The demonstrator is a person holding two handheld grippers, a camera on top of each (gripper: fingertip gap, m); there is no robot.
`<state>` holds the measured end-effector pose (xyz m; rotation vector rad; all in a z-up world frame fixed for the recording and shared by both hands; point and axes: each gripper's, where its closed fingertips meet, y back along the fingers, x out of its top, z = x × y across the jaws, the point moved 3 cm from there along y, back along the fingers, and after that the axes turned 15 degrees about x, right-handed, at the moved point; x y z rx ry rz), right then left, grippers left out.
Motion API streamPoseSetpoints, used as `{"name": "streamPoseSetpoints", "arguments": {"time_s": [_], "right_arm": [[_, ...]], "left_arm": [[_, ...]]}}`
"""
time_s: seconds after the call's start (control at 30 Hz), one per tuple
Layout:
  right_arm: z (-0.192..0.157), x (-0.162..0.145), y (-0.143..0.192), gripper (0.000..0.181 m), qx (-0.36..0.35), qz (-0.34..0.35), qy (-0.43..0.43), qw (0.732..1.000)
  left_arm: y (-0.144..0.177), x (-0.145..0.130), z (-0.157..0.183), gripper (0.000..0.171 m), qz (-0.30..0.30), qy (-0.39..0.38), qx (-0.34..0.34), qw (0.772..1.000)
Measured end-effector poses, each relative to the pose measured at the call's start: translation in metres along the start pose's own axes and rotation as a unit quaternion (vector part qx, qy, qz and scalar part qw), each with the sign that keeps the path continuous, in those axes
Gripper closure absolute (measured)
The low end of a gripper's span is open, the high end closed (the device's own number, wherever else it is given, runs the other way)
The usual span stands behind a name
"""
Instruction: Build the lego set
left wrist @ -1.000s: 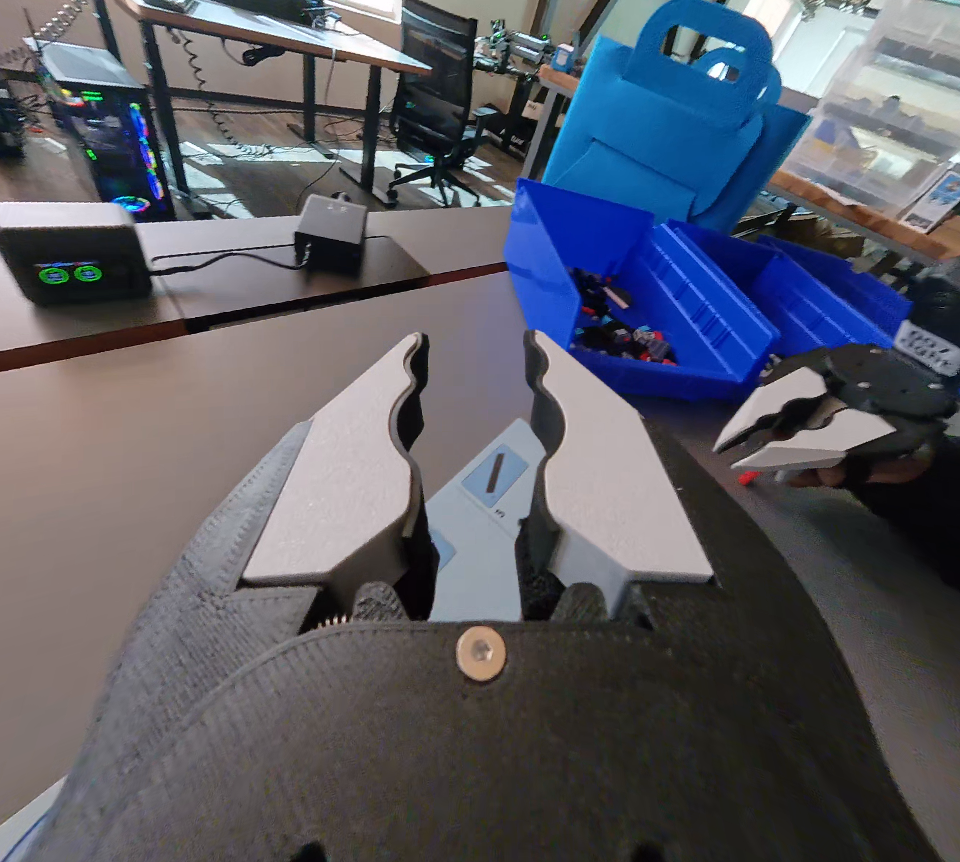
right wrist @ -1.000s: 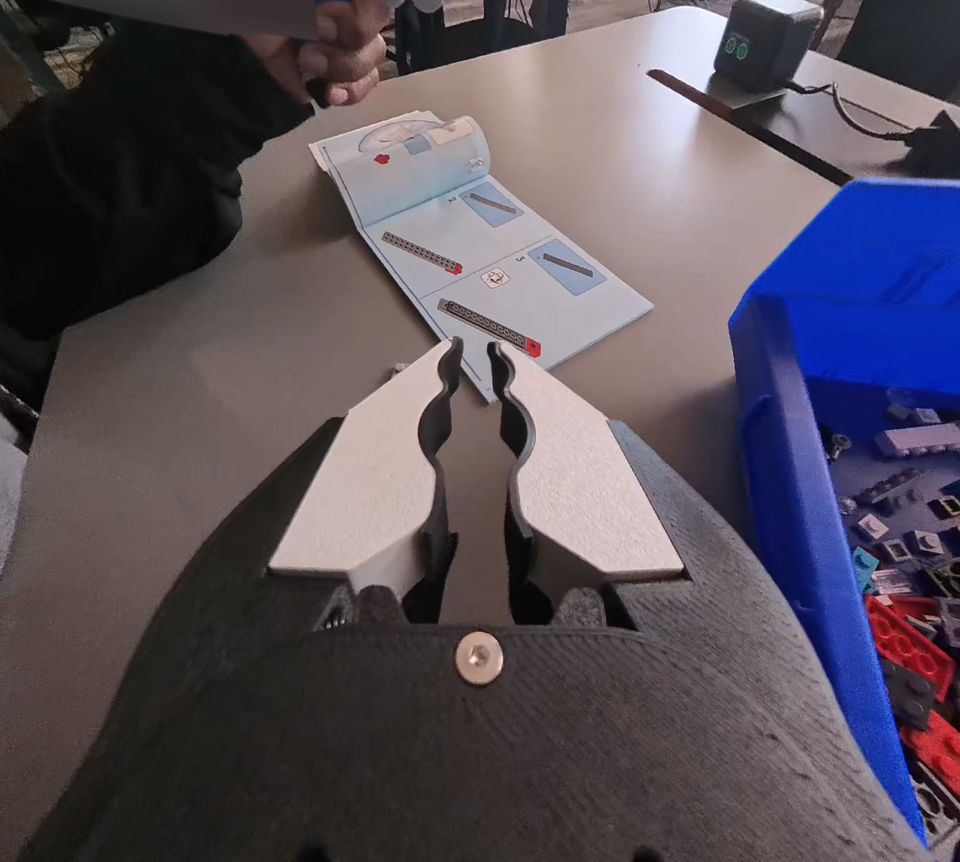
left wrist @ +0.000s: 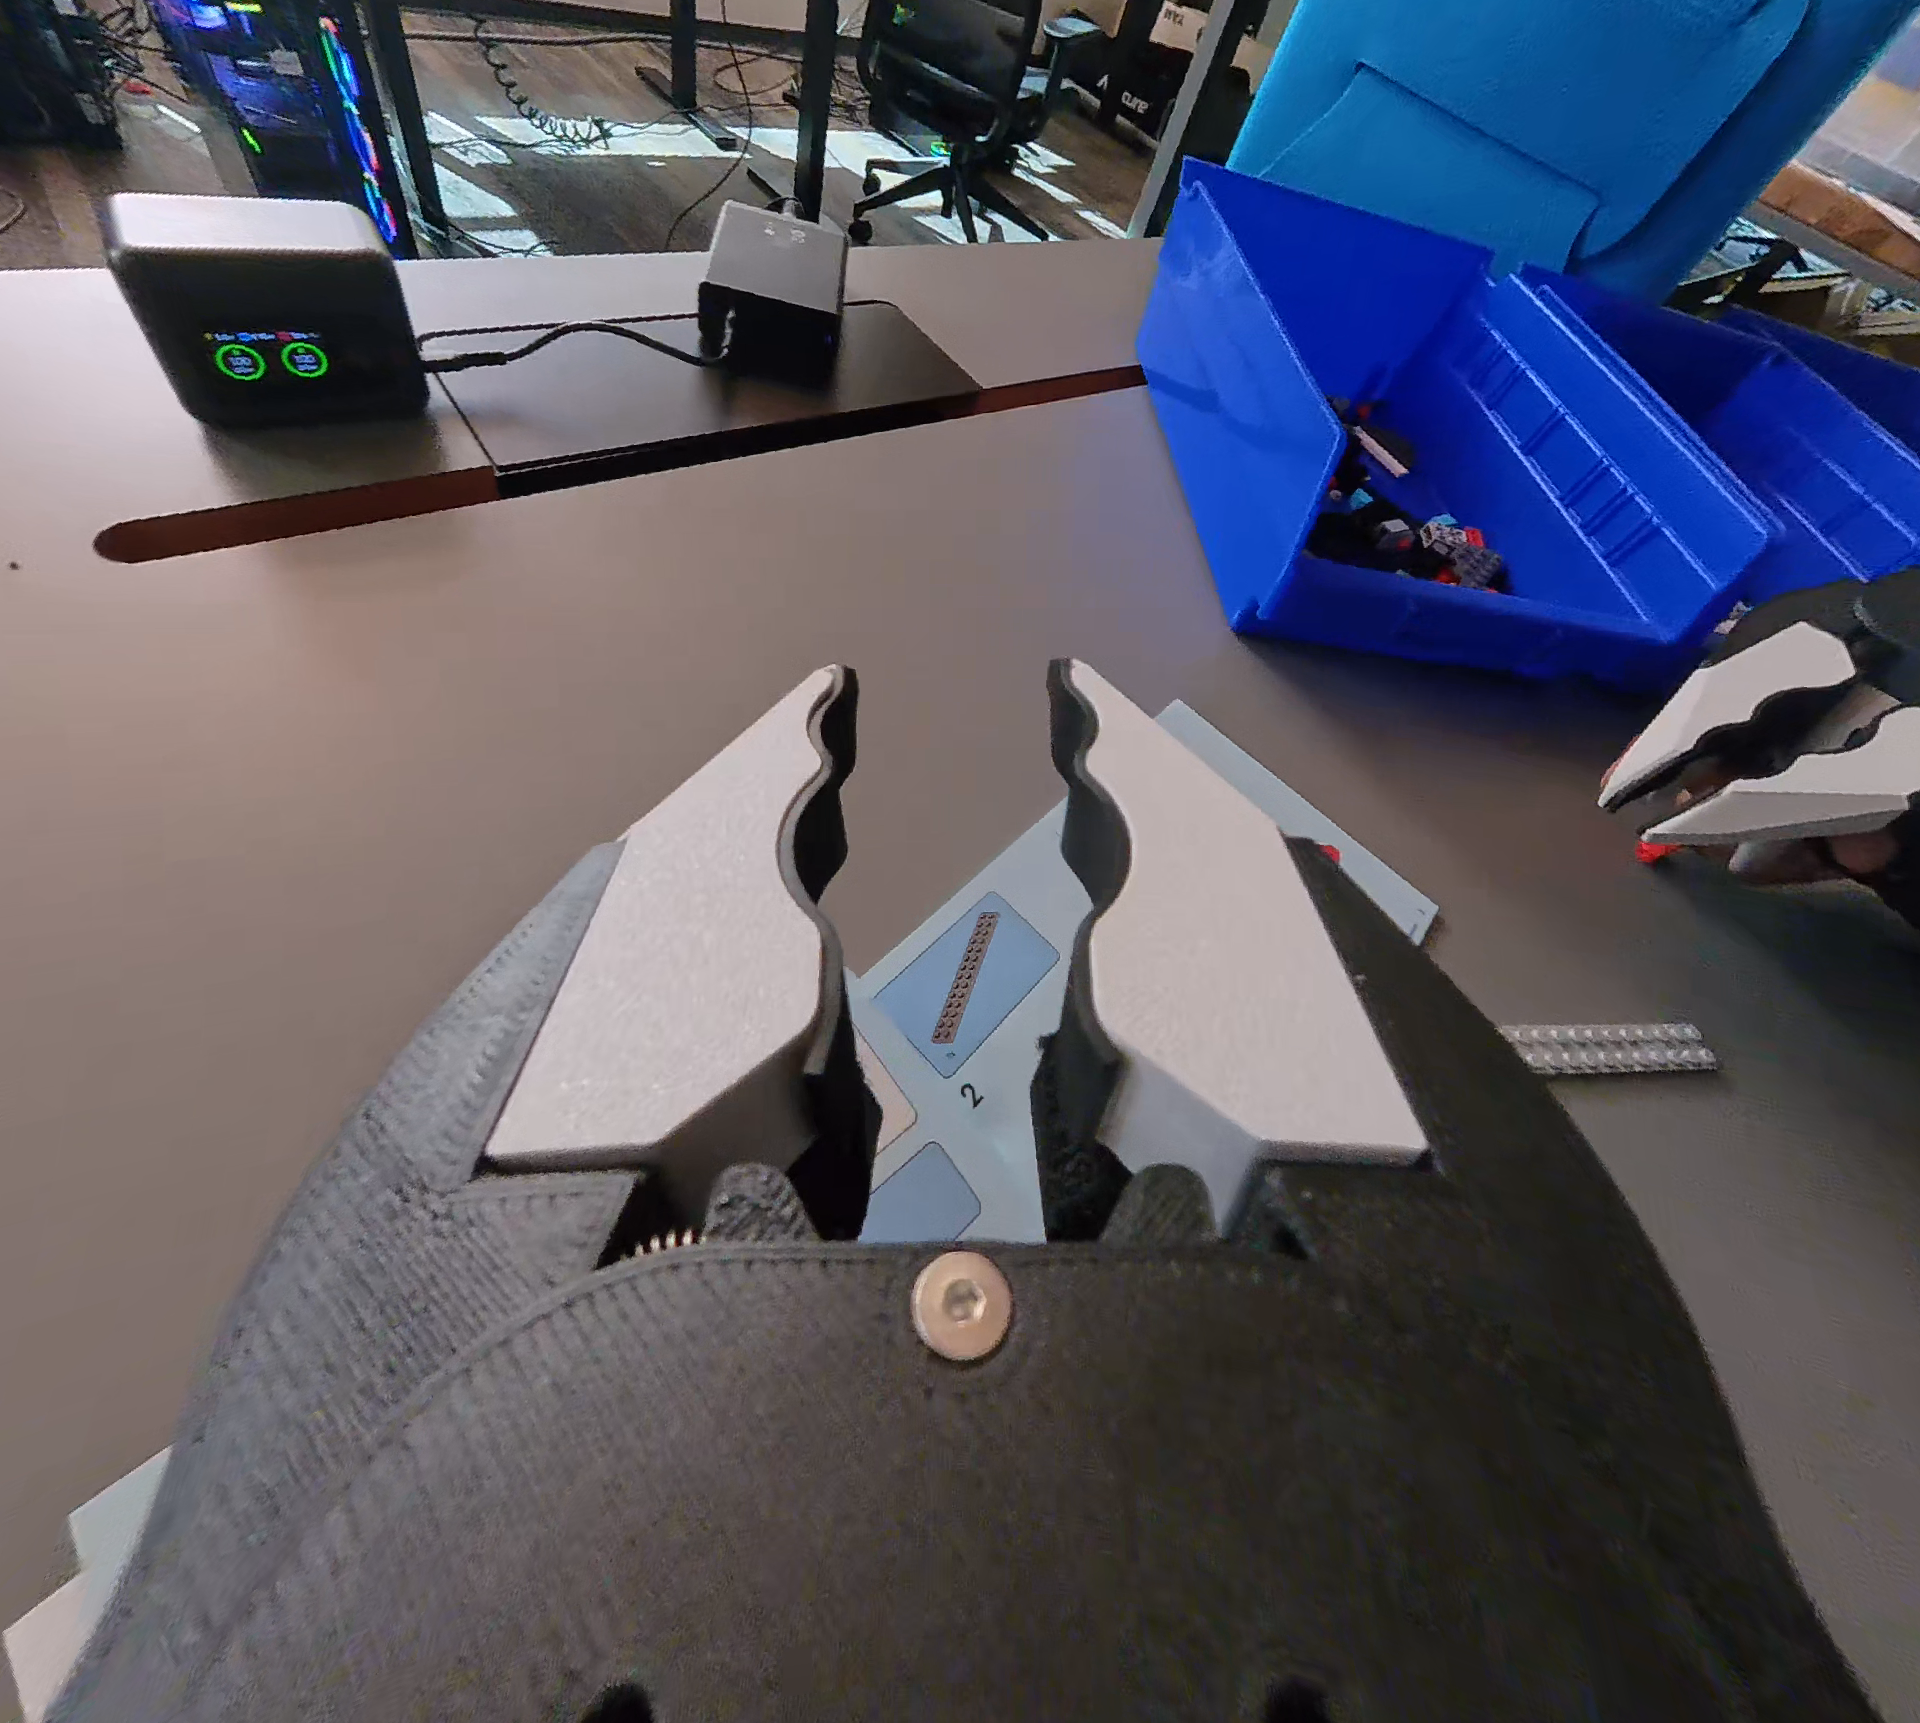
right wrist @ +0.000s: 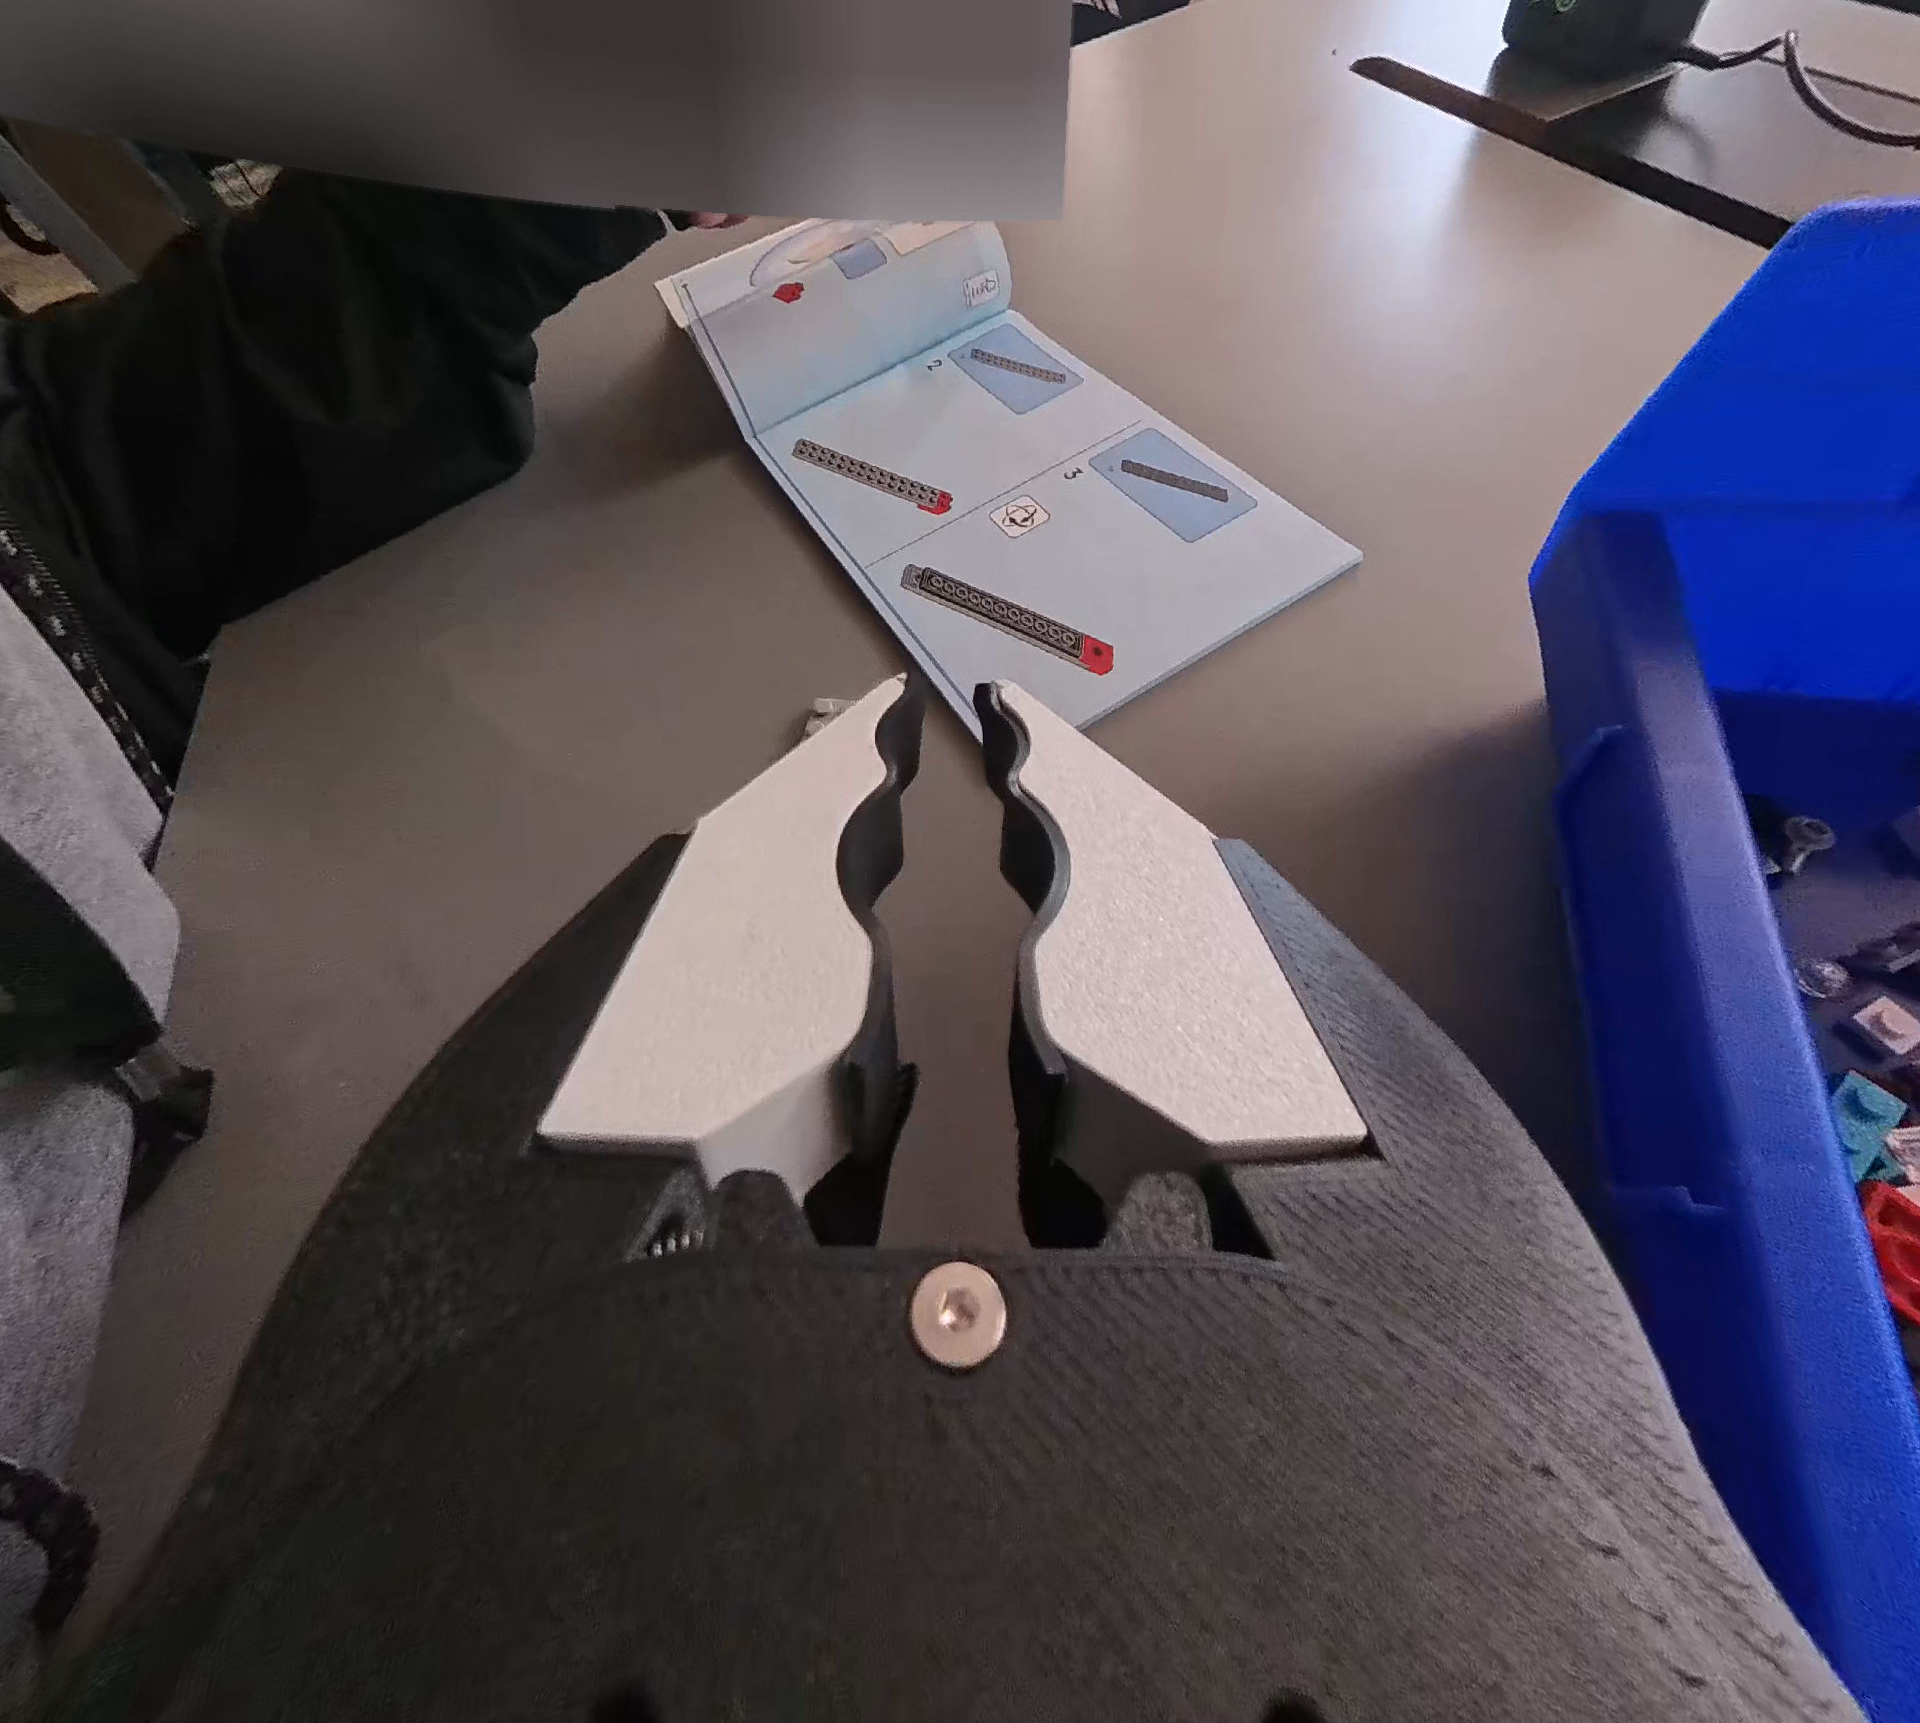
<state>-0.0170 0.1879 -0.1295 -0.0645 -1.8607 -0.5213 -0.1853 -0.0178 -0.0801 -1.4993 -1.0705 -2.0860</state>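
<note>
My left gripper point(left wrist: 951, 686) is open and empty, held over the open instruction booklet point(left wrist: 966, 977) on the dark table. A long grey studded plate point(left wrist: 1605, 1047) lies on the table just right of it. My right gripper point(right wrist: 945, 691) is narrowly open with nothing between its fingers, low over the table by the booklet's point(right wrist: 1018, 510) near corner. It also shows at the right edge of the left wrist view point(left wrist: 1621, 816), with a small red piece point(left wrist: 1652, 850) under it. A blue bin point(left wrist: 1247, 426) holds several loose lego pieces point(left wrist: 1403, 530).
The blue bin's wall point(right wrist: 1662, 842) stands close on my right gripper's right. A black box with green lights point(left wrist: 260, 302) and a black adapter point(left wrist: 774, 291) sit at the table's far edge. A blue felt bag point(left wrist: 1558, 11) stands behind the bin. A person's dark sleeve point(right wrist: 260, 385) rests at the left. The gap from one gripper's tips to the other's is roughly 25 cm.
My left gripper has tilted down and come lower over the booklet, so the grey plate now shows. My right gripper has barely moved and stays narrowly open.
</note>
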Motion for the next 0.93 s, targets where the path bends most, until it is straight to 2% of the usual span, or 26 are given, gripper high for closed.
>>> {"name": "streamPoseSetpoints", "arguments": {"time_s": [0.33,0.43,0.53,0.63,0.77,0.93], "right_arm": [[0.003,-0.002,0.0,0.167,0.002,0.005,-0.008,1.0],[0.003,-0.001,0.001,0.167,0.002,0.006,-0.009,1.0],[0.002,-0.001,0.0,0.167,0.003,0.006,-0.008,1.0],[0.002,-0.001,0.0,0.167,0.005,0.006,-0.009,1.0],[0.002,-0.001,0.001,0.167,0.003,0.004,-0.011,1.0],[-0.001,0.002,0.002,0.167,0.002,0.004,-0.003,1.0]], "left_arm": [[0.001,0.002,-0.006,0.135,0.009,0.011,0.014,1.0],[0.001,0.0,-0.002,0.135,0.002,0.007,-0.004,1.0],[0.003,-0.021,0.029,0.143,-0.069,-0.054,-0.088,0.992],[0.007,-0.053,0.06,0.145,-0.157,-0.158,-0.127,0.967],[0.017,-0.076,0.091,0.146,-0.233,-0.153,-0.195,0.94],[0.011,-0.102,0.09,0.144,-0.31,-0.146,-0.173,0.924]]}}
